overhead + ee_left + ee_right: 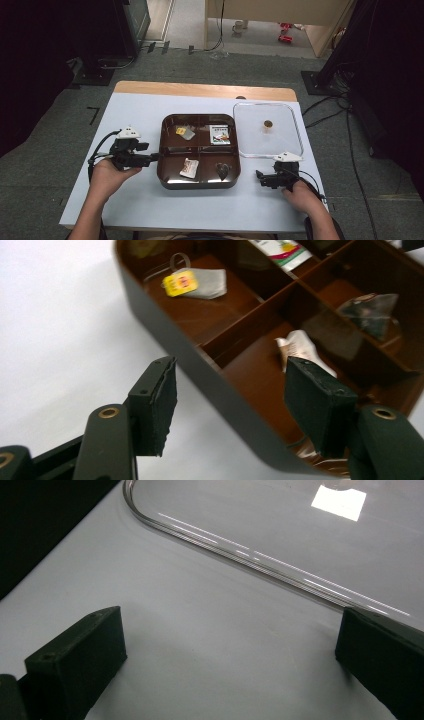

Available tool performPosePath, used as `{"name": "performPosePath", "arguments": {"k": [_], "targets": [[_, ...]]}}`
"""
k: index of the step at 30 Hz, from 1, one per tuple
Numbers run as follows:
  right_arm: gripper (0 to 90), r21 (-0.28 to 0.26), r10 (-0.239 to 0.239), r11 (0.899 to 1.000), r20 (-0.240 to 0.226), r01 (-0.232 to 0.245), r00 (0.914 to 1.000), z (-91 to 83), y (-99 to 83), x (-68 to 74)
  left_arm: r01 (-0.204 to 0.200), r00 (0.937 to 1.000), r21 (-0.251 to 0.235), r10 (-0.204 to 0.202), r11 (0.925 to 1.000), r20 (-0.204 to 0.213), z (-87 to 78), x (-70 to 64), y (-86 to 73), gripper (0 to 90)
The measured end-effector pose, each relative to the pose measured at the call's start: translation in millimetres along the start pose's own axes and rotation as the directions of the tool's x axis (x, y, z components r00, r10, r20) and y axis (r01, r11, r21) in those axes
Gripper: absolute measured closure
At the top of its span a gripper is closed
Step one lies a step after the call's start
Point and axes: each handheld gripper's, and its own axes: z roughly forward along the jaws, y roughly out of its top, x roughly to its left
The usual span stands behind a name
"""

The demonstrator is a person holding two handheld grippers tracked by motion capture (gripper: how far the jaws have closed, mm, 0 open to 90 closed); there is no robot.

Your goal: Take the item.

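Brown tray (165,150) sits mid-table, roughly square w/ rounded corners, sides parallel to the table (135,200) edges, no clear long axis. It's split into 4 compartments. Far-left one holds a tea bag (186,133) w/ yellow tag; in the left gripper view the tag (180,282) end points away from the bag body. Far-right holds a white printed packet (220,134), lying flat, roughly square to the tray. Near-left has a small white wrapped sachet (189,168), long axis running near-to-far, slightly tilted. Near-right has a dark clear-ish pouch (222,170).

Clear lid (298,131) w/ a small brown knob (268,124) lies flat on the table just right of the tray, almost touching it.

Left gripper (156,157) is at the tray's left wall, jaws wide apart, straddling the wall – one jaw outside over the table, the other over the near-left compartment; holding nothing, contact w/ the wall can't be told.

Right gripper (258,176) is near the lid's near-right corner, over bare table, jaws wide, nothing btwn them; right jaw sits just beside the lid rim (225,547)
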Motion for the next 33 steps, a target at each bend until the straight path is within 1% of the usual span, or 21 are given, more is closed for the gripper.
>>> {"name": "performPosePath", "arguments": {"k": [1,2,3,4,7,8,9,12,13,15,18,21,22,25,29,32,33], "targets": [[0.0,-0.001,0.001,1.000,0.000,-0.001,1.0000,0.1,0.0,0.0,-0.013,0.9999,-0.005,0.013,0.9999,0.008,0.8,-3.5,3.0,39.3],[0.0,-0.001,0.001,1.000,0.000,-0.001,1.0000,0.1,0.0,0.0,-0.013,0.9999,-0.005,0.013,0.9999,0.008,0.8,-3.5,3.0,39.3],[0.0,-0.001,0.000,1.000,0.000,0.000,1.0000,0.1,0.0,0.0,-0.028,0.9995,-0.010,0.028,0.9995,0.015,1.8,-7.0,6.3,39.4],[0.0,-0.001,0.000,1.000,0.000,0.000,1.0000,0.1,0.0,0.0,-0.032,0.9992,-0.012,0.032,0.9994,0.022,2.3,-8.4,7.9,39.8],[0.0,-0.001,0.001,1.000,0.000,-0.001,1.0000,0.1,-0.1,0.1,-0.033,0.9989,-0.017,0.034,0.9993,0.032,4.4,-10.5,10.5,40.7],[0.0,-0.001,0.001,1.000,0.000,-0.001,1.0000,0.1,-0.1,0.1,-0.027,0.9987,-0.019,0.028,0.9995,0.043,6.8,-12.0,12.7,41.0],[0.0,-0.001,0.001,1.000,0.000,-0.001,1.0000,0.1,-0.1,0.1,-0.027,0.9987,-0.019,0.028,0.9995,0.043,6.8,-12.0,12.7,41.3],[0.0,-0.001,0.000,1.000,0.000,0.000,1.0000,0.1,0.0,0.0,-0.042,0.9975,-0.021,0.043,0.9989,0.056,12.2,-17.7,17.0,42.2],[0.0,-0.001,0.000,1.000,0.000,0.000,1.0000,0.1,0.0,0.0,-0.042,0.9975,-0.021,0.043,0.9989,0.056,12.2,-17.7,17.0,42.1],[0.0,-0.001,0.001,1.000,0.000,-0.001,1.0000,0.1,0.0,0.0,-0.056,0.9962,-0.028,0.058,0.9980,0.064,15.7,-21.4,19.4,41.8],[0.0,-0.002,0.001,1.000,0.000,-0.001,1.0000,0.1,-0.1,0.0,-0.090,0.9926,-0.031,0.093,0.9954,0.078,21.8,-27.1,22.0,41.3],[0.0,-0.002,0.001,1.000,0.000,-0.001,1.0000,0.1,-0.1,0.1,-0.112,0.9886,-0.015,0.113,0.9935,0.099,31.6,-32.8,23.2,42.2],[0.0,-0.002,0.001,1.000,0.000,-0.001,1.0000,0.1,-0.1,0.1,-0.112,0.9886,-0.015,0.113,0.9935,0.099,31.6,-32.8,23.2,42.2],[0.0,-0.002,0.000,1.000,0.000,0.000,1.0000,0.1,-0.1,0.0,-0.138,0.9851,-0.001,0.138,0.9904,0.104,38.4,-37.1,23.3,42.9],[0.0,-0.002,0.000,1.000,0.000,0.000,1.0000,0.1,-0.1,0.0,-0.143,0.9835,0.013,0.141,0.9896,0.113,46.6,-41.5,23.2,43.5],[0.0,-0.002,0.000,1.000,0.000,0.000,1.0000,0.1,-0.1,0.0,-0.144,0.9834,0.021,0.141,0.9893,0.114,50.9,-42.4,22.4,44.3],[0.0,-0.002,0.000,1.000,0.000,0.000,1.0000,0.1,-0.1,0.0,-0.144,0.9833,0.032,0.140,0.9890,0.117,54.1,-42.2,22.1,45.4]]}}
